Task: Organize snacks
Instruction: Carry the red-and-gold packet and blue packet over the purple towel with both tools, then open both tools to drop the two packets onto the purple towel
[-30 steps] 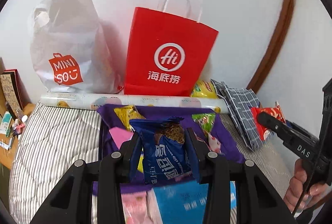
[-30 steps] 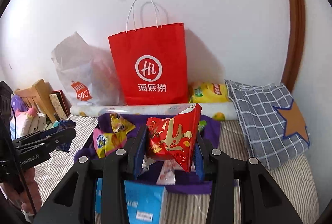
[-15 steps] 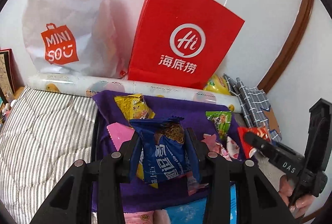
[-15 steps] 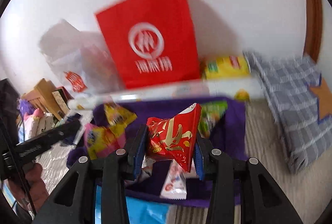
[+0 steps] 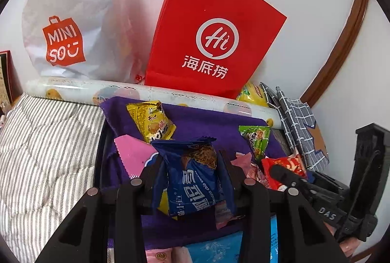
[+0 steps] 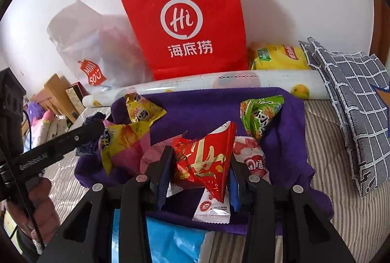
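My left gripper (image 5: 190,165) is shut on a blue cookie packet (image 5: 195,180) and holds it above the purple cloth (image 5: 202,121). My right gripper (image 6: 201,165) is shut on a red triangular snack packet (image 6: 207,163) above the same cloth (image 6: 202,104). On the cloth lie a yellow packet (image 5: 151,121), a green triangular packet (image 6: 260,114), a pink packet (image 5: 134,155) and a white-pink packet (image 6: 251,158). The right gripper also shows in the left wrist view (image 5: 280,170), the left gripper in the right wrist view (image 6: 93,127).
A red paper bag (image 5: 214,38) and a white Miniso bag (image 5: 68,26) stand against the wall behind a rolled sheet (image 6: 207,85). A yellow chips bag (image 6: 277,58) and a grey checked cloth (image 6: 353,92) lie at the right. Striped bedding (image 5: 43,141) surrounds the cloth. A blue box (image 6: 175,241) lies at the front.
Both grippers have moved forward and lower toward the purple cloth, each still holding its packet. The bags now look closer and larger.
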A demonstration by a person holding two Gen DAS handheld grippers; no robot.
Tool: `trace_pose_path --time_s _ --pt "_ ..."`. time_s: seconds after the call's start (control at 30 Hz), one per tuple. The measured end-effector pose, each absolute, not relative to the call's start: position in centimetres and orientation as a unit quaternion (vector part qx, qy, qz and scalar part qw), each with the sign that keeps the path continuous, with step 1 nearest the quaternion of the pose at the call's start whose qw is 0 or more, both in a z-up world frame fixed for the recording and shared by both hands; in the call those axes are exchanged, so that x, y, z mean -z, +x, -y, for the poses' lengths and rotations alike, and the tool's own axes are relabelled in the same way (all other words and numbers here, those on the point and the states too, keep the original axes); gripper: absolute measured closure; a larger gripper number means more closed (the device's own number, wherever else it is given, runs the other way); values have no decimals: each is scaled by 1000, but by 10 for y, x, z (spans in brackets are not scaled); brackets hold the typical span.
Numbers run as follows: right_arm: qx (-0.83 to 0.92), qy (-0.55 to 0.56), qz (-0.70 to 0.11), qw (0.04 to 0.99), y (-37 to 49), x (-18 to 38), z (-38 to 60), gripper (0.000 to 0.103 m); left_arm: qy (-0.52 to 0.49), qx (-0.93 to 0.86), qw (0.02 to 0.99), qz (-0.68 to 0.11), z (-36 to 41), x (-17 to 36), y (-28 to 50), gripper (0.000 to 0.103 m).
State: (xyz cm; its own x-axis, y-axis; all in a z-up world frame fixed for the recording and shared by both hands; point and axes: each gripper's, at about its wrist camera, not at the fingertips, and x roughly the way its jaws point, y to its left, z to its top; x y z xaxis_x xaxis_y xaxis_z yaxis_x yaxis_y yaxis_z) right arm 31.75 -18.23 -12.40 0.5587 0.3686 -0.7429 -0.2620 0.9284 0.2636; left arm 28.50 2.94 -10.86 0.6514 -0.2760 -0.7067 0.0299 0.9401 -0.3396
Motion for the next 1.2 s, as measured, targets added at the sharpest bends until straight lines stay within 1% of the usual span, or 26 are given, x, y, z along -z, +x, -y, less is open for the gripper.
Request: trace_pose_path --time_s 0.23,0.7,0.97,1.03,1.2 --pt "-175 77 -446 874 324 131 188 61 -152 93 892 -416 -23 110 285 65" --pt "-165 87 -420 888 321 118 199 61 -140 96 893 -417 -15 111 284 65" --pt "-151 99 -419 890 324 115 213 59 -132 90 894 -419 -14 108 287 65" --pt "-152 103 -416 890 322 113 215 57 -125 89 894 -422 -12 105 290 65" --pt "-149 98 -418 891 323 114 215 55 -100 86 892 -432 3 97 306 64"
